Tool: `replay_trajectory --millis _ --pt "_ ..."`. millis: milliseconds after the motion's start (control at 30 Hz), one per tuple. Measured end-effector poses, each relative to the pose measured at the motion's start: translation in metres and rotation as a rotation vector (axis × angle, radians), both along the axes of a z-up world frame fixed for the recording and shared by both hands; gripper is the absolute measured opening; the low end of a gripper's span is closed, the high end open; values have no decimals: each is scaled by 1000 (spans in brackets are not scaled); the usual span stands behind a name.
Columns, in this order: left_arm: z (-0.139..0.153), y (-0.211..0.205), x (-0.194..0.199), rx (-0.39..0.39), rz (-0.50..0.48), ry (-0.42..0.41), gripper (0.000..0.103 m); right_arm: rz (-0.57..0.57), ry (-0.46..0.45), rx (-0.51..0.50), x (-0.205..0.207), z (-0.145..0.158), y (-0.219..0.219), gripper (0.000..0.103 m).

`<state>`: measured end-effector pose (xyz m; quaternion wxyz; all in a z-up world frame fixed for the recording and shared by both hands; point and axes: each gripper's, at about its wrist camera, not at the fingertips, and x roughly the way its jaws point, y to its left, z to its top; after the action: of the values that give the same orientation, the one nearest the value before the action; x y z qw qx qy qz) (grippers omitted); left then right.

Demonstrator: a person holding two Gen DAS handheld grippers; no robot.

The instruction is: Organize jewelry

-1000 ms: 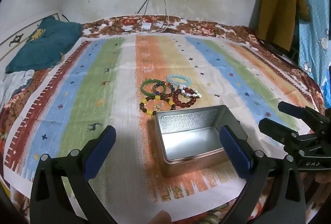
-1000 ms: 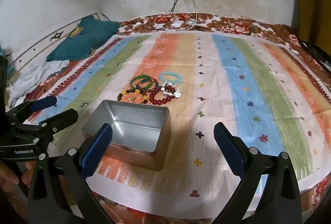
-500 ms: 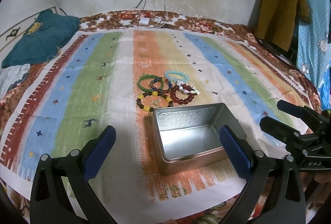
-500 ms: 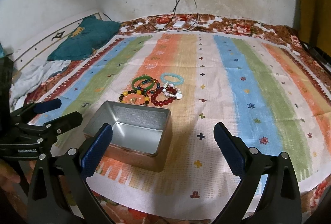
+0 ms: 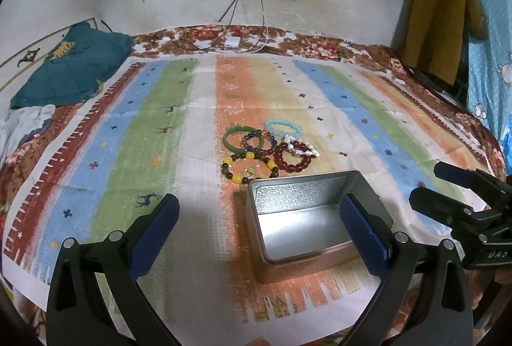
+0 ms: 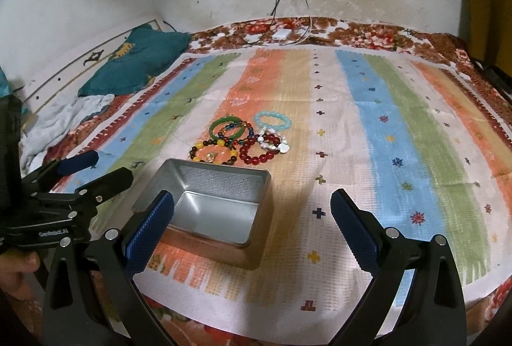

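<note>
Both views have drifted slightly nearer; nothing is gripped. The left tongs [image 5: 257, 226] and right tongs [image 6: 252, 224] gape wide, empty tin box [image 5: 312, 219] just ahead, bracelets [image 5: 265, 151] beyond it, untouched.

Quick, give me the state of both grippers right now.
Left gripper: open, holding nothing, jaws spread above the mat in front of the metal tin.
Right gripper: open, holding nothing.
</note>
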<state>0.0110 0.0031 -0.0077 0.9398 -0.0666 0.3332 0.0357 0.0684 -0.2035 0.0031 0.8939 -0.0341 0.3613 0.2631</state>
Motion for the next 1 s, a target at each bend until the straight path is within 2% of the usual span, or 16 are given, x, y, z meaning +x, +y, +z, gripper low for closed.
replay_trajectory --millis 133,200,333,500,567,667,767,867,1000 --pt "3 -1 0 -18 -26 -36 98 -15 -14 -15 3 1 1 99" --pt "1 1 2 -21 -34 -28 98 -22 -13 -12 7 1 -1 99" --pt "-3 9 12 30 -15 20 98 -19 3 -5 16 1 -1 99" --pt "-6 31 25 -58 21 68 97 -16 23 -14 27 -1 1 99" --pt "-8 35 29 -72 21 95 97 -9 40 -15 32 -2 3 99" --pt "-12 37 37 -40 -3 137 97 4 84 -5 39 -6 4 99" --pt "-19 46 46 -74 -5 175 97 -1 116 1 47 -9 4 99" --pt "-23 53 58 -80 -1 194 97 -12 129 -11 62 -9 6 99" --pt "-31 57 72 -67 -8 217 97 -51 205 -27 84 -14 3 99"
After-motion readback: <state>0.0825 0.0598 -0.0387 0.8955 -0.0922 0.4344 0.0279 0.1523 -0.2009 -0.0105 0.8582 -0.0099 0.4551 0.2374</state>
